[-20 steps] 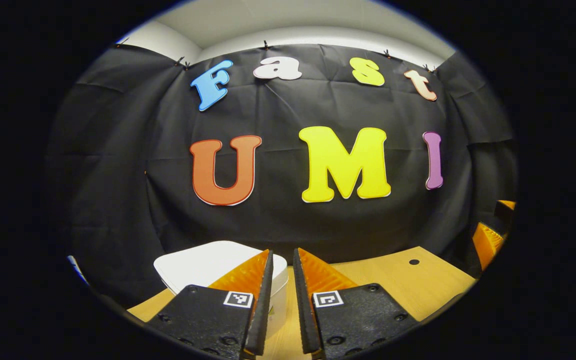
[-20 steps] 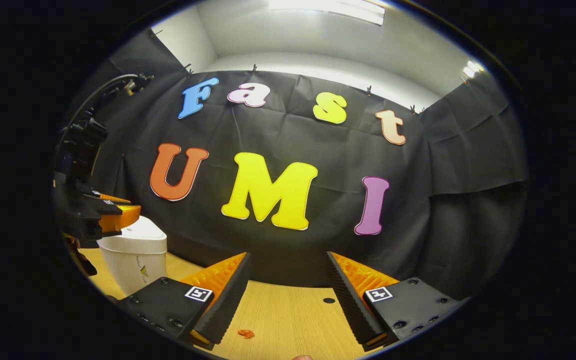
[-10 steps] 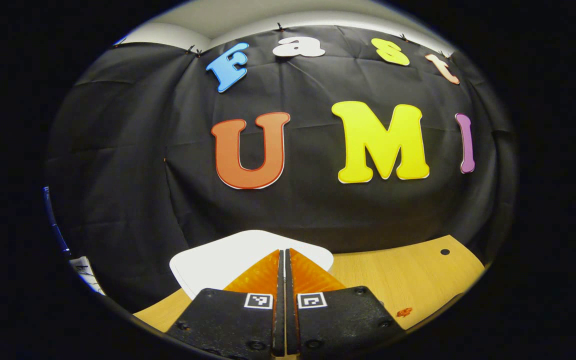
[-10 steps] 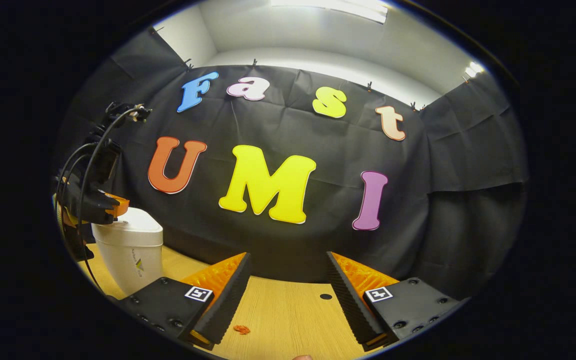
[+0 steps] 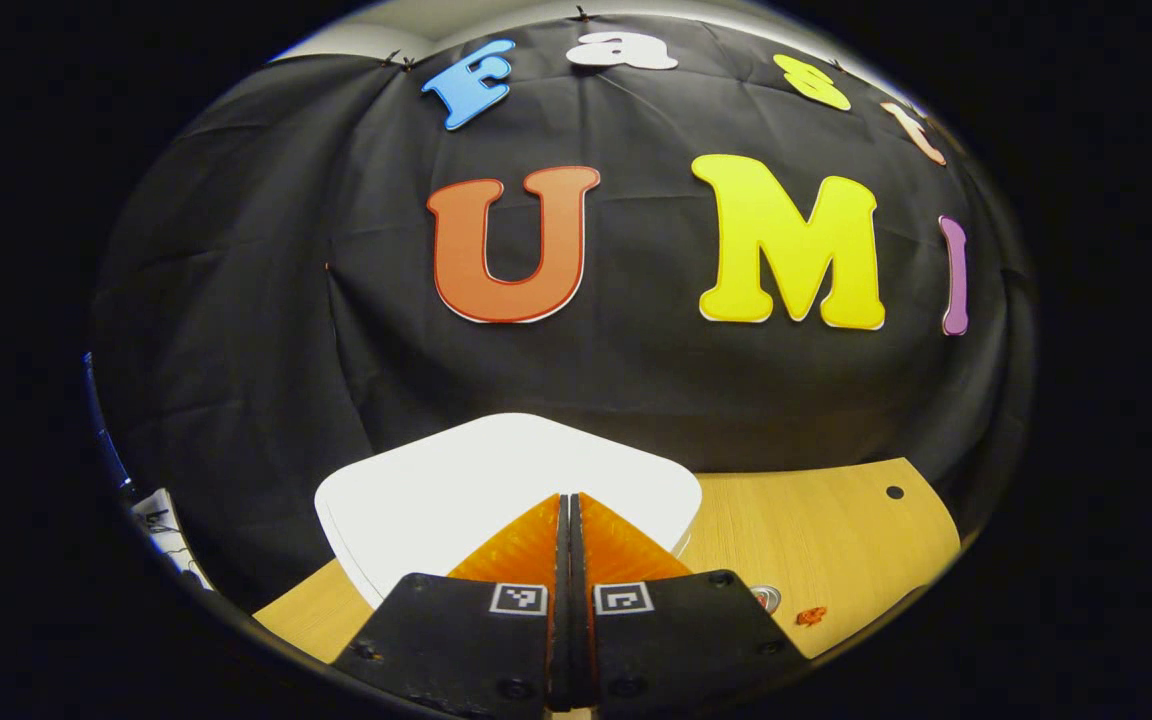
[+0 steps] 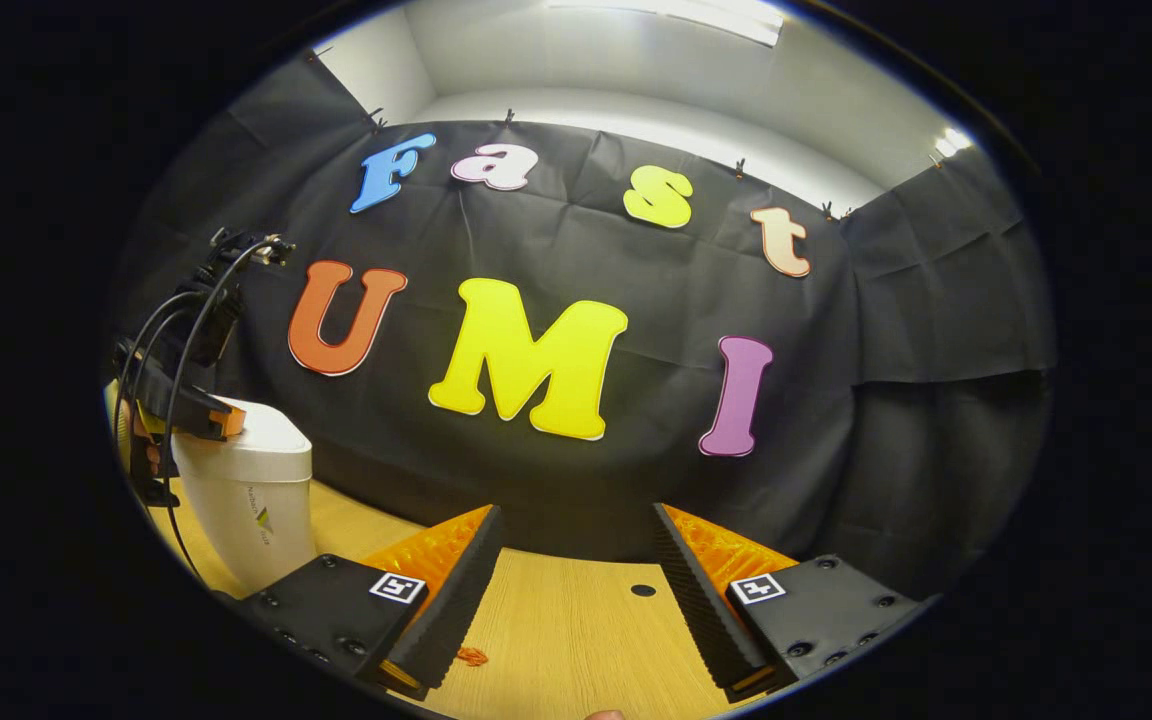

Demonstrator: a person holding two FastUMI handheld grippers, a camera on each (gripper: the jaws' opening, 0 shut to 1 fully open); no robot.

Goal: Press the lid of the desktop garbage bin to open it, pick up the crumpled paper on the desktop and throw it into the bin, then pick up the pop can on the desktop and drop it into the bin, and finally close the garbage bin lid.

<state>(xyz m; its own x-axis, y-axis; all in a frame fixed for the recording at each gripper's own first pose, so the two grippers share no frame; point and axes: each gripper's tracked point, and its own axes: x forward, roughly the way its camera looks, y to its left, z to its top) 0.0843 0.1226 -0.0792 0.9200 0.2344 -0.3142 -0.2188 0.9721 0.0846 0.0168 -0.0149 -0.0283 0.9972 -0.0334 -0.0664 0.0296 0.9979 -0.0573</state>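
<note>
Pressing closed, empty left gripper (image 5: pixel 568 500) tips onto white bin lid (image 5: pixel 436 490), likely to spring it open. Right gripper (image 6: pixel 576 560) held wide open, empty, waiting above wooden desktop (image 6: pixel 576 640). Pop can (image 5: pixel 765 598) beside bin (image 6: pixel 251 480); black cloth wall behind.

Gripper poised over closed bin lid

The left gripper (image 5: pixel 568 505), its two fingers pressed together with nothing between them, points at the white lid (image 5: pixel 416 490) of the desktop garbage bin. To the right on the wooden desktop (image 5: pixel 816 530), the top of a pop can (image 5: pixel 765 598) peeks out beside a small orange scrap (image 5: pixel 811 616).
</note>
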